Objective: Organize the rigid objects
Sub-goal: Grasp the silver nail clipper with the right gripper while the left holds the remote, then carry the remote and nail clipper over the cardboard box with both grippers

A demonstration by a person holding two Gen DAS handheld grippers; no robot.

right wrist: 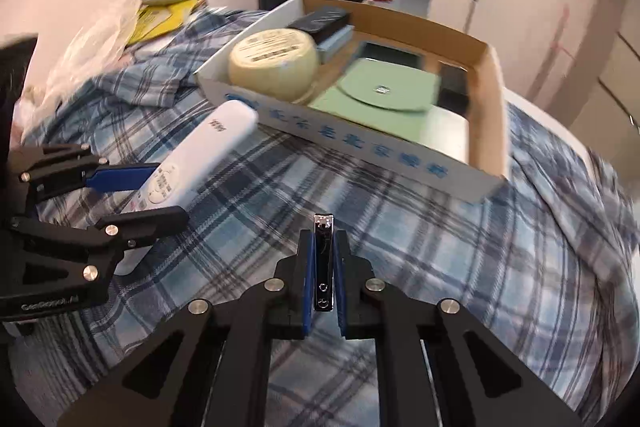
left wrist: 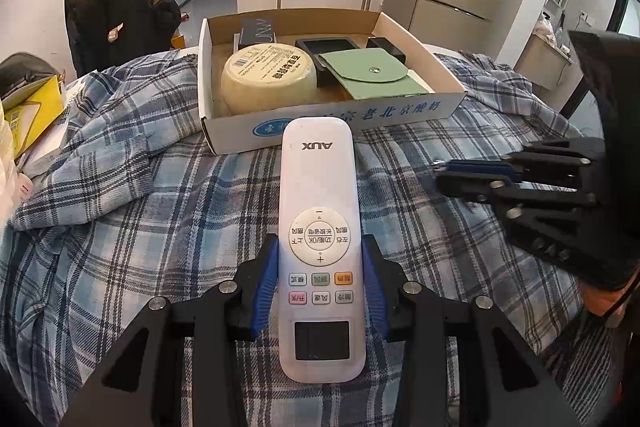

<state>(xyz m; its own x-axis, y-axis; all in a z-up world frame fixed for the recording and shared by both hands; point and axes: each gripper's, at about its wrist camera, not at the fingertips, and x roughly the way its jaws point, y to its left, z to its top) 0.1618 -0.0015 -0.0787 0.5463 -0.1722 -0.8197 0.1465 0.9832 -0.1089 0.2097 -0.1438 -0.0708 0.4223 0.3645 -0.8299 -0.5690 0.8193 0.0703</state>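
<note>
My left gripper (left wrist: 320, 242) is shut on a white AUX remote (left wrist: 318, 179), its blue pads pressing both sides near the round button pad. The remote's far end reaches toward the front wall of an open cardboard box (left wrist: 328, 129). My right gripper (right wrist: 324, 239) is shut on a small chrome nail clipper (right wrist: 323, 261), which stands on edge between the pads above the plaid cloth. In the right wrist view, the left gripper (right wrist: 170, 191) and the remote (right wrist: 224, 131) are at the left, with the box (right wrist: 360, 151) beyond. The right gripper (left wrist: 440, 173) shows at the right of the left wrist view.
The box holds a round cream tin (left wrist: 266, 75), a green snap pouch (left wrist: 372, 75), a black tray (left wrist: 326, 45) and a dark carton (left wrist: 258, 31). A blue plaid cloth (left wrist: 140, 219) covers the surface. Yellow packaging (left wrist: 32, 115) lies at the left; a dark coat (left wrist: 120, 15) hangs behind.
</note>
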